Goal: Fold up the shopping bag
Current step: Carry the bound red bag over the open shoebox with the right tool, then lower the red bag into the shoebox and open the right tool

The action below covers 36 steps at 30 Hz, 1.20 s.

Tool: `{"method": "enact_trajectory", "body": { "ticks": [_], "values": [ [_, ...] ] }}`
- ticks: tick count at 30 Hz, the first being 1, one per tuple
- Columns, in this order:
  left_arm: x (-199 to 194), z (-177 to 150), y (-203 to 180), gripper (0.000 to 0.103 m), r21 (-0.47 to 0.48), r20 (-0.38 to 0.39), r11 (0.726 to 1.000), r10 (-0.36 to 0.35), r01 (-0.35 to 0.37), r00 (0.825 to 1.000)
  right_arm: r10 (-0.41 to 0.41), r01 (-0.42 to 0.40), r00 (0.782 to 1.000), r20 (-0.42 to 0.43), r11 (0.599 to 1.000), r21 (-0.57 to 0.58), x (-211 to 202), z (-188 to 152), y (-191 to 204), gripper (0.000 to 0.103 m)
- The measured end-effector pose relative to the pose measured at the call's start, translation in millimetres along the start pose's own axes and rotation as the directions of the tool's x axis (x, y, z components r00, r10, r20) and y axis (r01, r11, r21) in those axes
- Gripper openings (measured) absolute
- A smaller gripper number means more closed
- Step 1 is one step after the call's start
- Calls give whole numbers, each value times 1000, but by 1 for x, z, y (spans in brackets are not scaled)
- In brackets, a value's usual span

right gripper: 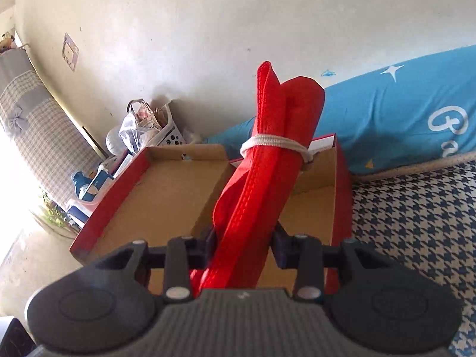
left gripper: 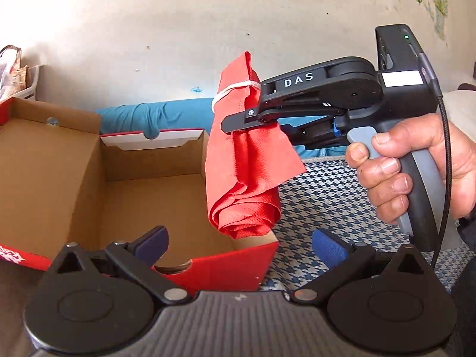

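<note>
ITEM: red shopping bag (left gripper: 247, 160), rolled, tied with white cord (right gripper: 276, 144) | HELD: right tool (left gripper: 238, 125) pinching it mid-roll, hanging over open cardboard box (left gripper: 142, 184) | left tool (left gripper: 238, 244) spread, holding nothing | STATUS: folding looks done; stowing in box likely remains

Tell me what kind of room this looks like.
Probably a bedroom or living space at home: a blue star-print bedding roll lies along a scuffed painted wall, a houndstooth cover spreads beneath, and a basket of household clutter sits in the corner.
</note>
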<state>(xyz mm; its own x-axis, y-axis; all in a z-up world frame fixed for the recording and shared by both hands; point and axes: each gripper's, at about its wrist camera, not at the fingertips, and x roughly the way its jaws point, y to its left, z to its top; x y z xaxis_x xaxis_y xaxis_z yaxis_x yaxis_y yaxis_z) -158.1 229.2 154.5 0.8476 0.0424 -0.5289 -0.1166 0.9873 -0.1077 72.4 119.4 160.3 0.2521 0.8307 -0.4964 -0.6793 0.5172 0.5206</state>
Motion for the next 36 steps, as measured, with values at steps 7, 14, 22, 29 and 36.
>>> {"method": "enact_trajectory", "body": {
  "ticks": [7, 14, 22, 29, 36],
  "values": [
    [10, -17, 22, 103, -73, -23, 997, -19, 17, 1000, -46, 44, 993, -110, 999, -18, 65, 5, 8, 35],
    [16, -25, 26, 103, -76, -63, 997, 17, -22, 998, -93, 87, 976, -197, 996, -37, 125, 0, 7, 35],
    [16, -27, 31, 103, -93, -58, 995, 16, -21, 998, -136, 99, 950, -282, 985, -140, 165, -9, 16, 35],
    [19, -26, 34, 103, -114, -60, 993, 28, -34, 998, -150, 92, 932, -330, 979, -183, 190, -9, 18, 35],
    [23, -25, 35, 103, -115, -63, 993, 21, -28, 998, -153, 108, 895, -418, 986, -131, 212, -16, 5, 39]
  ]
}}
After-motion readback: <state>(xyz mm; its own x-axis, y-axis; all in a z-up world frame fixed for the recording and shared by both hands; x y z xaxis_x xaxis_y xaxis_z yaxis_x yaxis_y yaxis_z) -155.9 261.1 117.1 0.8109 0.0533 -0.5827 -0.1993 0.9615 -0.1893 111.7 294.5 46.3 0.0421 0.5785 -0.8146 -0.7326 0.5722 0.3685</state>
